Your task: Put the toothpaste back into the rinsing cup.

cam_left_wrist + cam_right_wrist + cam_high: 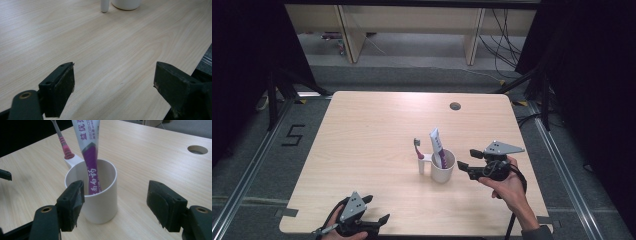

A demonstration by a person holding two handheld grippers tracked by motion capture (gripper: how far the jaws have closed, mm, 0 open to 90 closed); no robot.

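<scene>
A white cup (442, 170) (101, 195) stands upright on the wooden table (377, 140), right of centre. A white and purple toothpaste tube (436, 144) (90, 152) leans inside it. A toothbrush (417, 148) (62, 142) with a pink handle stands in the cup's side holder. My right gripper (465, 163) (115, 203) sits just right of the cup, open, its jaws apart from the cup wall. My left gripper (377, 212) (113, 90) rests low at the table's front edge, open, with bare table between its jaws; the cup base (126, 3) lies far ahead.
A round cable hole (455, 106) (197, 149) is set near the table's far edge. The table's right edge (200, 58) runs close beside my left gripper. Table legs and cables stand on the floor beyond the table.
</scene>
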